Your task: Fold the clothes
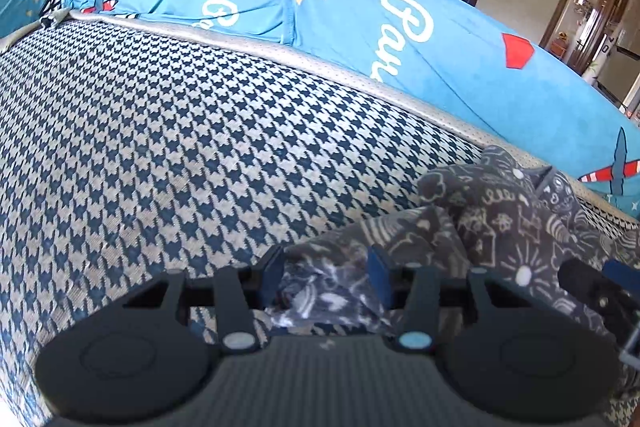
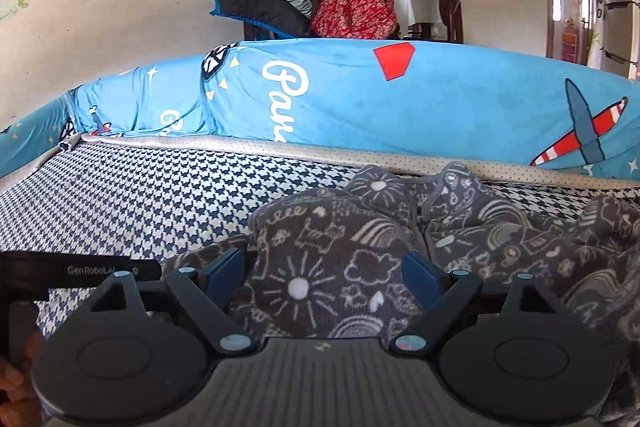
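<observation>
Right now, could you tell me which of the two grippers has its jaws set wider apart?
The right gripper: its jaws stand wide over the grey doodle-print garment. The left gripper has narrowed around a bunched edge of that garment.

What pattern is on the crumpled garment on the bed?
Dark grey garment with white doodles: suns, rainbows, clouds. Clearest in the right wrist view.

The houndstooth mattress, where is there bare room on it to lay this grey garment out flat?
The houndstooth mattress lies bare to the left of the crumpled grey garment, back to the blue printed bedding that borders its far edge. The right side is crowded: the garment is heaped there, with the left gripper and the right gripper both at its folds.
</observation>
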Tool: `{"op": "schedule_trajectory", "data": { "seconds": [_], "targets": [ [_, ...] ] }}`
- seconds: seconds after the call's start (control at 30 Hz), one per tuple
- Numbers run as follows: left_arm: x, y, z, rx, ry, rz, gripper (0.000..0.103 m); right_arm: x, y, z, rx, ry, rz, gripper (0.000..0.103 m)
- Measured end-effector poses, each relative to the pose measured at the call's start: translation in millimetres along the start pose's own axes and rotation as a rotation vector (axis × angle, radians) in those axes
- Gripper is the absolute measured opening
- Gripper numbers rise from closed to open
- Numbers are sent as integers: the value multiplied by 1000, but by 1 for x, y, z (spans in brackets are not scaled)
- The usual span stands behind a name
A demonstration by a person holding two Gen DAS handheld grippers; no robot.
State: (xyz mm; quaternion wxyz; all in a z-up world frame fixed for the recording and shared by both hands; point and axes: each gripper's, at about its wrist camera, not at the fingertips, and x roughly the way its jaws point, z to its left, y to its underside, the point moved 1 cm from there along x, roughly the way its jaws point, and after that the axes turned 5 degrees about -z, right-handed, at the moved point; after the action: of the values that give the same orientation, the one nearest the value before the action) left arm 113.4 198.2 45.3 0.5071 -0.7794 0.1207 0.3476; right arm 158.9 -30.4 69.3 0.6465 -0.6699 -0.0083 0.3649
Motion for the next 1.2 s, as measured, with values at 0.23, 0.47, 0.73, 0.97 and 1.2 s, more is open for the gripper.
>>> {"op": "schedule_trajectory", "data": {
  "seconds": [0.23,0.47,0.73,0.97,1.2],
  "targets": [
    [-2,-3,21,-28,-9,7,49,14,7,19,9,-151,48,86],
    [-3,-4,32,-61,15,26,62,30,18,46,-71,-201,55,86],
    [-7,-7,39,-102,44,29,86,50,34,58,-91,-167,76,58],
    [-16,-17,48,-171,93,-9,99,36,33,67,-84,-271,51,18],
    [-16,-20,51,-188,117,-5,100,20,45,99,-191,-448,75,18]
  ]
}}
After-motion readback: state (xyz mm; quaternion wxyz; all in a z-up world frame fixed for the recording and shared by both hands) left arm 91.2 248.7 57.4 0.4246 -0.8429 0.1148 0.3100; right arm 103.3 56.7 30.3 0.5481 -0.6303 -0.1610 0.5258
